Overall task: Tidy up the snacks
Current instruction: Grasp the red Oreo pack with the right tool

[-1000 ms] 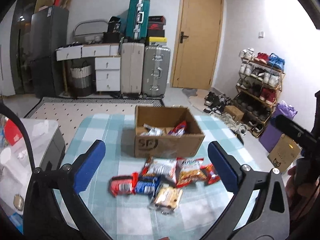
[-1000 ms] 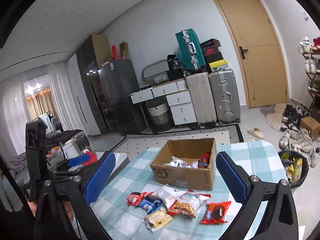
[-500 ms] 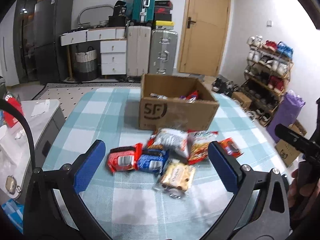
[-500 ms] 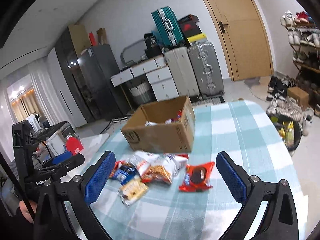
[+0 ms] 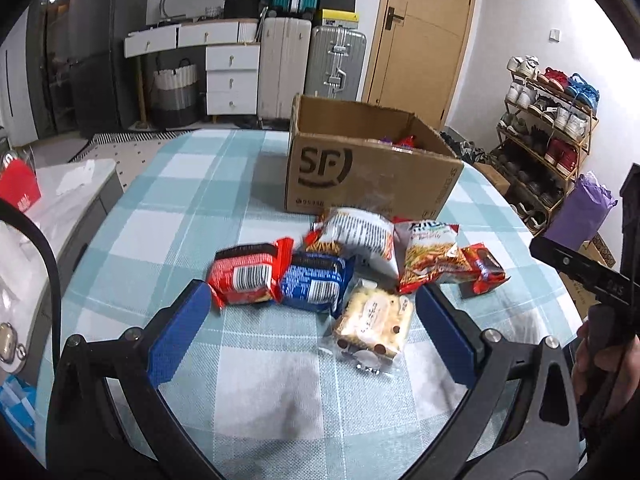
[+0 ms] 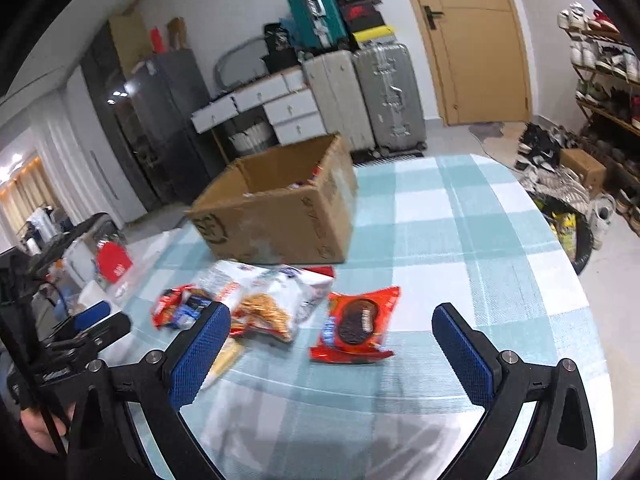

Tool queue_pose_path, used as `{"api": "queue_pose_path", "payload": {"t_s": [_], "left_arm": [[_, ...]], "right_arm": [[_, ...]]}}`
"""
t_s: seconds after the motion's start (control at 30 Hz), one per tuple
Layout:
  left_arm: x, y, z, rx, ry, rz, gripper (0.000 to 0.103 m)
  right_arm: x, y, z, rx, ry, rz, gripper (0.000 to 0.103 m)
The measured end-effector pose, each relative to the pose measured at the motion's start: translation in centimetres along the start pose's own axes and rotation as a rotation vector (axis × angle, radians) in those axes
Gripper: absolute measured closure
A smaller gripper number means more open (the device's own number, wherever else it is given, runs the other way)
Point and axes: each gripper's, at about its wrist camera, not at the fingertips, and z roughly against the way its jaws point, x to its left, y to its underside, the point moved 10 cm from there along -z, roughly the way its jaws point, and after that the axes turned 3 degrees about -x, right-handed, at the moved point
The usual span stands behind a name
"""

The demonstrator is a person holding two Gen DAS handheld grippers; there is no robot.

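Both grippers are spread wide and hold nothing. Seen from the left wrist, the left gripper (image 5: 312, 322) hangs low over the checked tablecloth (image 5: 180, 200), its blue pads (image 5: 178, 338) set far apart on either side of the near edge of the snack pile and touching none of it. Between and just beyond them lie a red packet (image 5: 248, 274) with a barcode, a blue packet (image 5: 316, 282) touching it, and a pale biscuit pack (image 5: 374, 322) nearest the camera. Behind these sit a white bag (image 5: 358, 240) and a bag of sticks (image 5: 430, 256), with a red cookie packet (image 5: 482, 266) at the pile's right edge. An open cardboard box (image 5: 368, 176) stands just behind the pile, and a few wrappers show inside it. At the right edge of this view a hand (image 5: 600, 360) grips the dark handle of the other tool. From the right wrist, the right gripper (image 6: 330, 344) also hovers above the cloth, pointed at the red cookie packet (image 6: 356, 322), which lies flat between its wide blue pads (image 6: 464, 354) but ahead of them, untouched. This view is motion-blurred. The box (image 6: 280, 208) stands beyond the pile (image 6: 260, 300), and the left tool shows at the far left edge.
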Motion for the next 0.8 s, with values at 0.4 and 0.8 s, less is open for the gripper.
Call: {"api": "queue_pose_path", "payload": {"t_s": [0.4,0.8], "left_arm": [[0.1,2.4,-2.6,0.05,0.009,0.01,0.001],[0.6,3.8,-2.2,0.071,0.003,0.015,0.001]], "right_arm": [[-1.5,1.8,-4.5,0.126,0.061,0.007,0.001],[-1.8,2.6,-8.7,0.218,0.107,0.052,0.01]]}}
